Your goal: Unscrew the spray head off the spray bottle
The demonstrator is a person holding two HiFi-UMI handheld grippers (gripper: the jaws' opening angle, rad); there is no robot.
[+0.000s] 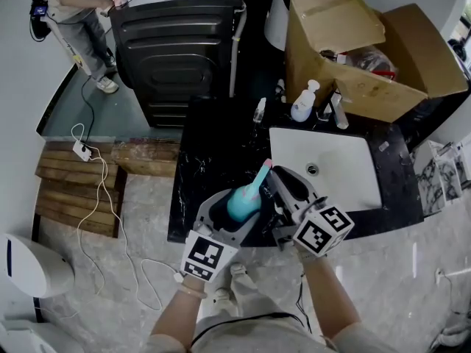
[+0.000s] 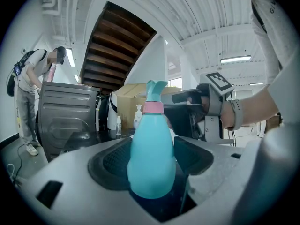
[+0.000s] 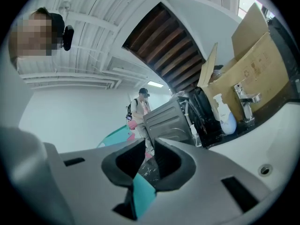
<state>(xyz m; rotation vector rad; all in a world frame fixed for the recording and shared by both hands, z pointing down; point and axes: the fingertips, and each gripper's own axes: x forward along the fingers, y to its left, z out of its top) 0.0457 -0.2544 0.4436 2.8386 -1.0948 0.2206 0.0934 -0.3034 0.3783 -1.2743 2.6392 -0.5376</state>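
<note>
Bottle [image 2: 151,153] in left gripper [image 2: 153,168], head [image 2: 154,89] in right gripper [image 3: 149,147].

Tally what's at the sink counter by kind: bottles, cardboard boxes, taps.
Bottles: 3 (teal bottle, clear bottle, white bottle)
Cardboard box: 1
Tap: 1
Total: 5

Cool, even indoor light – ceiling strip lights [image 2: 236,58] glow overhead and shadows are faint. The head view is sharp at centre and bowed at its edges; the black worktop [image 1: 213,160] swallows detail. Both gripper views are round fisheyes with black corners: the spray bottle [image 2: 151,149] reads crisp, the near jaws soft — the spray head [image 3: 140,196] a blur.
</note>
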